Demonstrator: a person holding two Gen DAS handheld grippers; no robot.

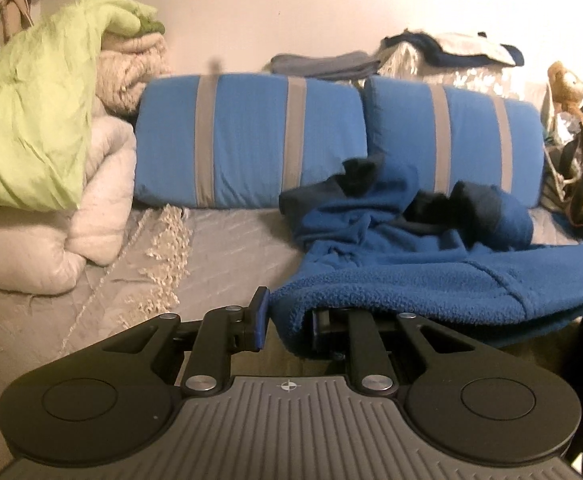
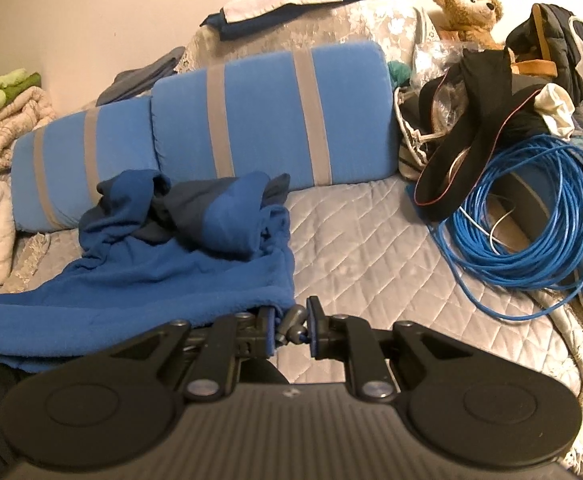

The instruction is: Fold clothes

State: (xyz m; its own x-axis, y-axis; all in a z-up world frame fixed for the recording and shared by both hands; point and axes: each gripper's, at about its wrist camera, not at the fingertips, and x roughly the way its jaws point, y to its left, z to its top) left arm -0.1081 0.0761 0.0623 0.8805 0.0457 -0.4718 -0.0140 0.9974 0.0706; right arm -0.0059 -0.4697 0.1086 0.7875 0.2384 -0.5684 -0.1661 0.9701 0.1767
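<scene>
Left wrist view: left gripper [image 1: 287,320] clamps the fleece [image 1: 431,280] hem. Right gripper [image 2: 291,330] pinches its other corner, drawcord toggle [image 2: 293,320] between the pads. Fleece trails back over the quilt [image 2: 371,240] to the pillows [image 2: 267,120].

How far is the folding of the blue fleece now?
Done: both grippers hold its near hem, the left gripper at one corner, the right gripper at the other. In hand: the fleece, hem lifted. Left: its far end still lies bunched; no fold shows.
</scene>
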